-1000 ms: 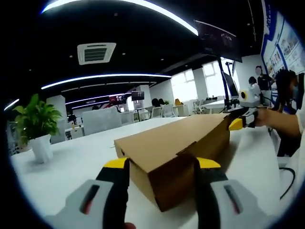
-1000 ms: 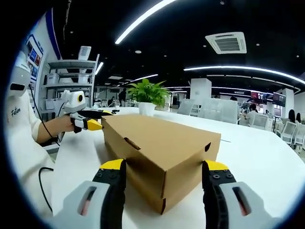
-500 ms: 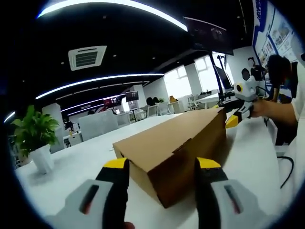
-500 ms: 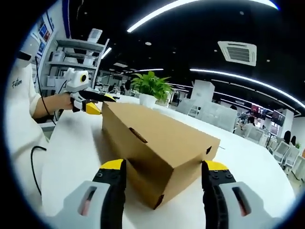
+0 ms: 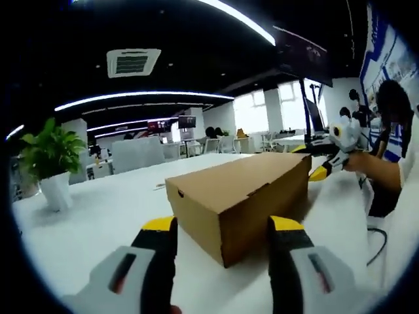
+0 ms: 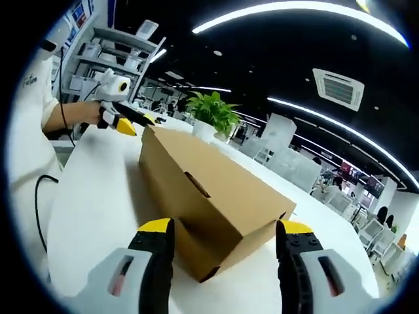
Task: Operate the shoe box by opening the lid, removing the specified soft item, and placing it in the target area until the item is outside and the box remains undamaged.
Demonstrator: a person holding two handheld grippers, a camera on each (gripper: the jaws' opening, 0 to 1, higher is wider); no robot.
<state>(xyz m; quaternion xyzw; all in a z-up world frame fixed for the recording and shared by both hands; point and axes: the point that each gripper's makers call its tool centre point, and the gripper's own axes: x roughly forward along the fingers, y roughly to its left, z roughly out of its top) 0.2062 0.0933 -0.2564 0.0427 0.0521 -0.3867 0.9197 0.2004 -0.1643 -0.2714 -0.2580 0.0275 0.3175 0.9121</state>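
A closed brown cardboard shoe box (image 5: pixel 242 190) lies on the white table (image 5: pixel 98 216). My left gripper (image 5: pixel 222 229) is open, and its yellow-tipped jaws stand either side of the box's near corner. Whether they touch it is unclear. At the box's far end a hand holds the right gripper (image 5: pixel 322 169). In the right gripper view the shoe box (image 6: pixel 209 196) runs away from me, lid down. My right gripper (image 6: pixel 224 229) is open around its near end. The left gripper (image 6: pixel 127 124) sits by the far end. The soft item is hidden.
A potted plant (image 5: pixel 49 163) stands on the table to the left, and the same plant (image 6: pixel 213 114) rises beyond the box. A person's white sleeve (image 6: pixel 26 118) and a black cable (image 6: pixel 39 196) are at the table edge. Shelving (image 6: pixel 114 49) stands behind.
Both cameras have shifted and rolled. The left view has levelled and backed off a little from the box. The box stays closed on the table and both grippers stay open.
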